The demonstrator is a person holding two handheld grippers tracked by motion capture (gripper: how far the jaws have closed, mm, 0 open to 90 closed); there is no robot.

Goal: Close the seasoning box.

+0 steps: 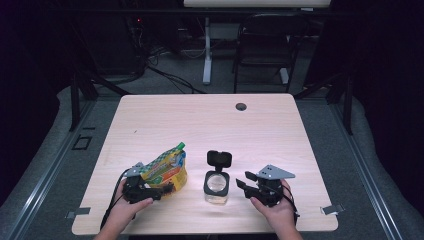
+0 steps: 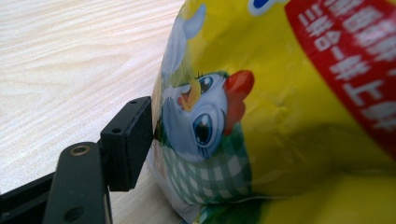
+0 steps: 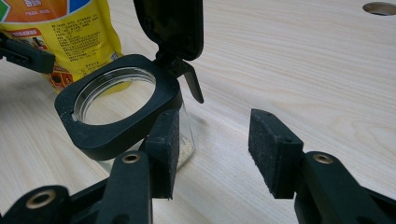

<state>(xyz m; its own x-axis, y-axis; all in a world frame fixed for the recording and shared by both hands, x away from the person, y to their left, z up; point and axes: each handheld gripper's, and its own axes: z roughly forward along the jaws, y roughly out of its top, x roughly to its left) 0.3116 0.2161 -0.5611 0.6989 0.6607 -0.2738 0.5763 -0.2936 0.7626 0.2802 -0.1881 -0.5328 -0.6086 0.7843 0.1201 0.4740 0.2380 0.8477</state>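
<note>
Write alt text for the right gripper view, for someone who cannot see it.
A clear glass jar with a black square collar and its hinged black lid flipped up stands on a pale wooden table. The right gripper has open jaws: the left pad sits by the jar, the right pad apart. Behind the jar is a yellow snack pouch.

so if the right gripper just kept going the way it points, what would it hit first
Probably the glass jar: the right gripper points toward it, its jaws open, one pad already beside the jar's wall. Depth is unclear, so it might slip past onto bare table.
</note>
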